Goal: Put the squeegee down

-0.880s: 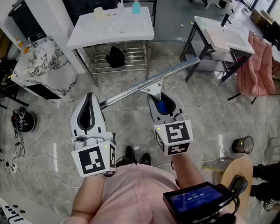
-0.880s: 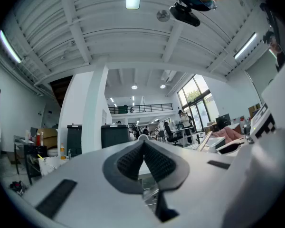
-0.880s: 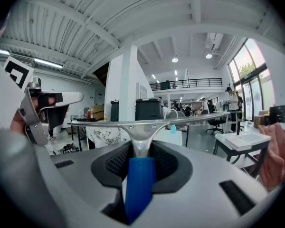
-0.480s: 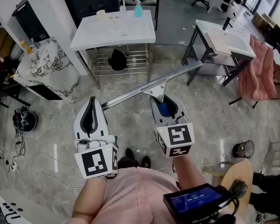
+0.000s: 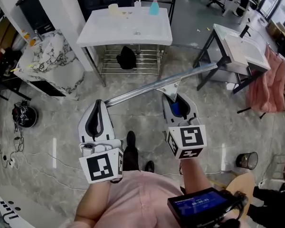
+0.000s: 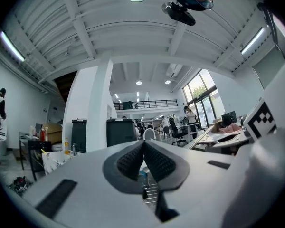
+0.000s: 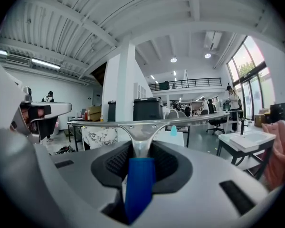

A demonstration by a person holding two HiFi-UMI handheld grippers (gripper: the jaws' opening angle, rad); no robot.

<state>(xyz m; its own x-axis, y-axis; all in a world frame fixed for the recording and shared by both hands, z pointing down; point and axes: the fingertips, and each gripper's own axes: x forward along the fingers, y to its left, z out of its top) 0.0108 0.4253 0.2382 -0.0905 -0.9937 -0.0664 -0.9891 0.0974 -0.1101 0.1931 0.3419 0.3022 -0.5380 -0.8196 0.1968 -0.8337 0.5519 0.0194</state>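
Note:
The squeegee has a long metal blade [image 5: 164,83] and a blue handle [image 5: 176,109]. My right gripper [image 5: 175,101] is shut on that handle and holds the squeegee in the air over the floor, blade crosswise ahead of both grippers. In the right gripper view the blue handle [image 7: 138,182] sits between the dark pads, with the blade [image 7: 180,121] level across the view. My left gripper [image 5: 99,106] hangs beside it to the left, shut with nothing in it. Its pads [image 6: 154,163] meet at the tip in the left gripper view.
A white table [image 5: 133,32] stands ahead, with a blue spray bottle [image 5: 154,7] and a cup [image 5: 113,8] at its far edge and a wire shelf below. To the right stand a second table [image 5: 244,51] and pink cloth [image 5: 270,82]. A marble-patterned block [image 5: 42,63] is at the left.
The white table and room have slid right in the head view. One foot has stepped forward. Both grippers and the held squeegee keep their pose relative to the person.

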